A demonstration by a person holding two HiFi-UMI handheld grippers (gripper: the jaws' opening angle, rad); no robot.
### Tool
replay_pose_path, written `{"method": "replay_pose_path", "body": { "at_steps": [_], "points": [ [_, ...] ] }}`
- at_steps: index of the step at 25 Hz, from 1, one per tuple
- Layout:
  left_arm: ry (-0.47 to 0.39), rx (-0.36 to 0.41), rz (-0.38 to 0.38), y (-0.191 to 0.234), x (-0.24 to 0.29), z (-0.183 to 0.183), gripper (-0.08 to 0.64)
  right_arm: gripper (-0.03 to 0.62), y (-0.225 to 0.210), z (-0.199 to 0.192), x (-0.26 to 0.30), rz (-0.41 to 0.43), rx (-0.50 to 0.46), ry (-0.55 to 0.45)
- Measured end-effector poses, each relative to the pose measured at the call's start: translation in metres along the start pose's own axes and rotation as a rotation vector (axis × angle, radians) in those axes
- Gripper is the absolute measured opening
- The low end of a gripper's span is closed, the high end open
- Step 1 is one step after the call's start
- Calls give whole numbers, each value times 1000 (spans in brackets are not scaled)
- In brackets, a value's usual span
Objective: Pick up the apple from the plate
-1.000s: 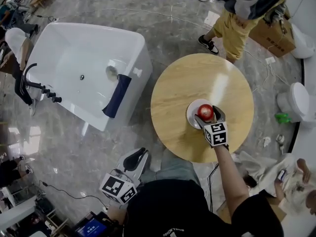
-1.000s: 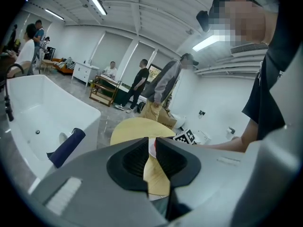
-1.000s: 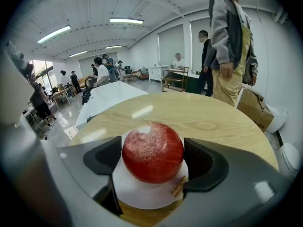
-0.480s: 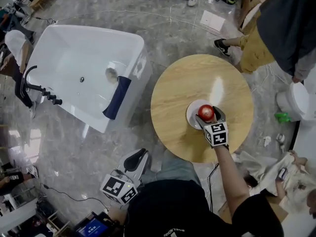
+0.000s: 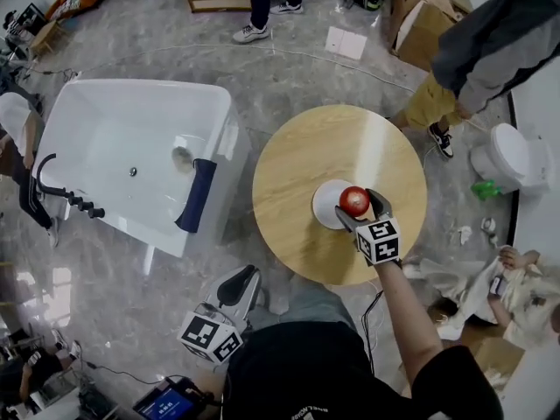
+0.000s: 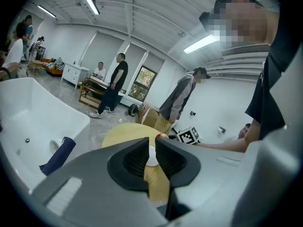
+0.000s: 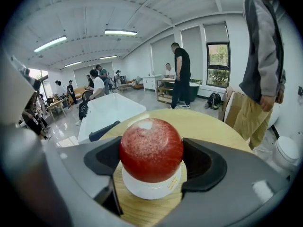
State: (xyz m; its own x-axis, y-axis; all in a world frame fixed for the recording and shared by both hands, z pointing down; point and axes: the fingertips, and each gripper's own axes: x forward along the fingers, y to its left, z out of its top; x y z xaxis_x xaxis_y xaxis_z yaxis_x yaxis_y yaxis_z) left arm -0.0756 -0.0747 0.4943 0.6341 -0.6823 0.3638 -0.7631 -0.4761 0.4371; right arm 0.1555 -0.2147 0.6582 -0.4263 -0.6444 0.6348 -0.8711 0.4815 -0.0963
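Both jaws of the right gripper [image 5: 357, 206] clamp the red apple [image 5: 353, 201] above the white plate [image 5: 325, 204] on the round table [image 5: 297, 164], plain in that gripper's view. The head view alone places the left gripper [image 5: 248, 278], jaws nearly together and empty, off the table's near edge.

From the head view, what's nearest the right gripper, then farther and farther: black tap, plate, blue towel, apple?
1. Apple: between the right gripper's jaws.
2. Plate: just left of it, on the table.
3. Blue towel: farther left, over the bathtub's rim.
4. Black tap: far left, at the bathtub's end.
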Motion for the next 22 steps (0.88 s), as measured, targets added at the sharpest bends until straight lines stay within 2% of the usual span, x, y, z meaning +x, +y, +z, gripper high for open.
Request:
{"method": "replay_pose_path", "body": {
  "at_steps": [13,22],
  "points": [
    [23,85,-209,-32,18,31,48,396,19,73,-100,-77,95,-214],
    [67,158,-384,-70,45,41,46,397,35,92,-179,-147,163,-350]
  ]
}}
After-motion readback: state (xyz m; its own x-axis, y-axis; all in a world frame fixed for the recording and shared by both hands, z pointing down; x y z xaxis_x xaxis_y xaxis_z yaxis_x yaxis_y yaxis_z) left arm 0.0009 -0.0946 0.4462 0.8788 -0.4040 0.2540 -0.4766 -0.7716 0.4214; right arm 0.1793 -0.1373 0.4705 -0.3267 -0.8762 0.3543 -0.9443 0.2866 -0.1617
